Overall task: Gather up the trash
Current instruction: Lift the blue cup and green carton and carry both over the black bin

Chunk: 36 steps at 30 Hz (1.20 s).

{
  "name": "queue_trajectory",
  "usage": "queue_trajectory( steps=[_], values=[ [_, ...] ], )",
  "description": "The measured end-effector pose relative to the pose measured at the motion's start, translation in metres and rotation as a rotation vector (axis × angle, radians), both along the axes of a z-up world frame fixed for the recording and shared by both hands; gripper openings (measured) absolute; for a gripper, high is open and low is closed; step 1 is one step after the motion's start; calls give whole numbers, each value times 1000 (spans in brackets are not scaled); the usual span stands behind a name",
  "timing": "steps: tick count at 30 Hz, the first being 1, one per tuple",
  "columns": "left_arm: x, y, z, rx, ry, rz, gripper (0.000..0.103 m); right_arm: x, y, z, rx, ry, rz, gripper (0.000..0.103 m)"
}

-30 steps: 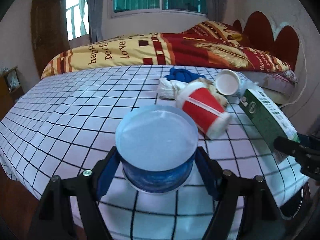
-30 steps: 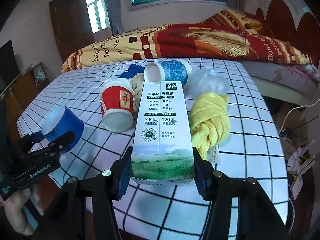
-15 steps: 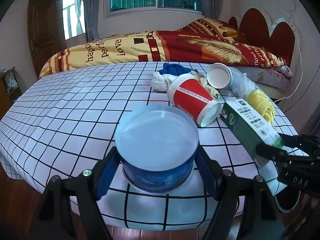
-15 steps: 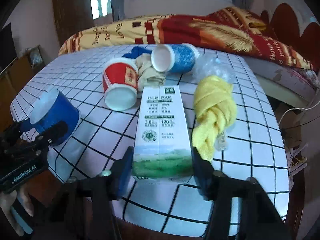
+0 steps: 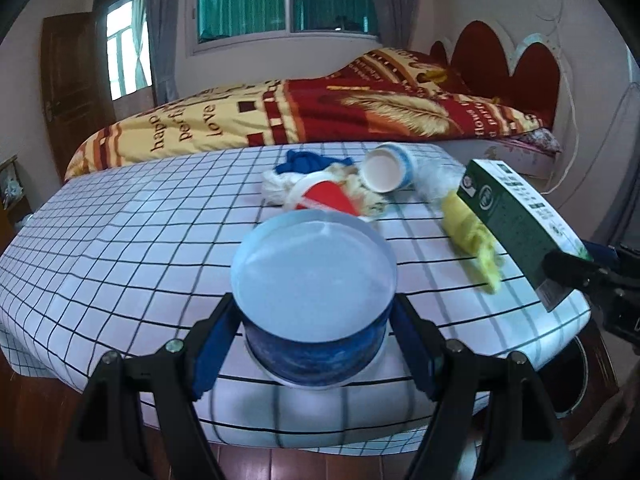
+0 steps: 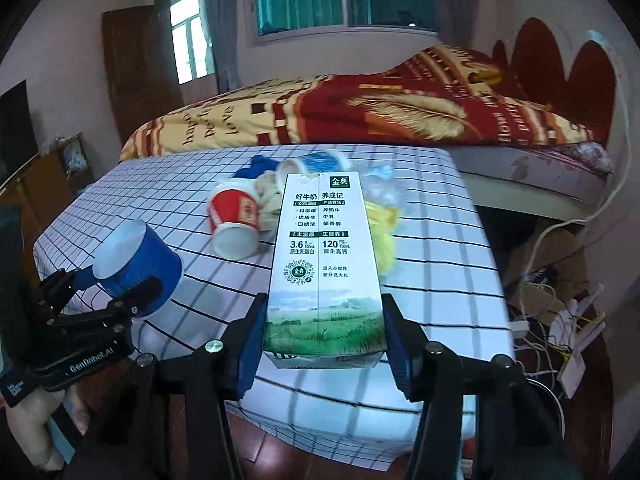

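My left gripper (image 5: 316, 344) is shut on a blue paper cup (image 5: 314, 300), held above the near edge of the checked table (image 5: 120, 240). It also shows in the right wrist view (image 6: 136, 264). My right gripper (image 6: 324, 344) is shut on a milk carton (image 6: 324, 264), lifted over the table's near right corner; the carton shows in the left wrist view (image 5: 516, 224). On the table lie a red paper cup (image 6: 236, 220) on its side, a second blue cup (image 6: 316, 164), a yellow cloth (image 5: 472, 236), a blue cloth (image 5: 308, 160) and crumpled plastic (image 5: 436, 176).
A bed with a red and yellow blanket (image 5: 320, 116) stands behind the table. Cables and a power strip (image 6: 560, 332) lie on the floor to the right. A dark round bin (image 5: 576, 376) sits below the table's right corner. A wooden door (image 5: 68, 88) is at left.
Both grippers have pulled back and risen from the table with their loads. The carton is lifted clear of the cloth, and the table's near edge and floor have come into view.
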State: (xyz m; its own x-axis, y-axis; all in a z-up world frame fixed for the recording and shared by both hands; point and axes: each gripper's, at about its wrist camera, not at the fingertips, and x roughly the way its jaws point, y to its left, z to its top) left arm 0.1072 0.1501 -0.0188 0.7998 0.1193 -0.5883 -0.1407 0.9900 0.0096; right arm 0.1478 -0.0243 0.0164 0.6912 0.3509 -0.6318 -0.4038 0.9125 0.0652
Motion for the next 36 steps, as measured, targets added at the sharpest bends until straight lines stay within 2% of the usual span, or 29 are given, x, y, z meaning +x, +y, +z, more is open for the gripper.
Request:
queue_trajectory(
  steps=[12, 20, 27, 36],
  values=[
    [-14, -68, 23, -3, -50, -141, 77, -35, -83, 20, 11, -40, -120, 56],
    [-10, -117, 25, -2, -54, -249, 77, -55, -139, 24, 15, -54, -221, 56],
    [-4, -160, 23, -11, -49, -343, 77, -66, -187, 15, 6, -35, -300, 56],
    [5, -220, 7, -19, -6, -470, 77, -83, -240, -7, -13, 6, -388, 56]
  ],
)
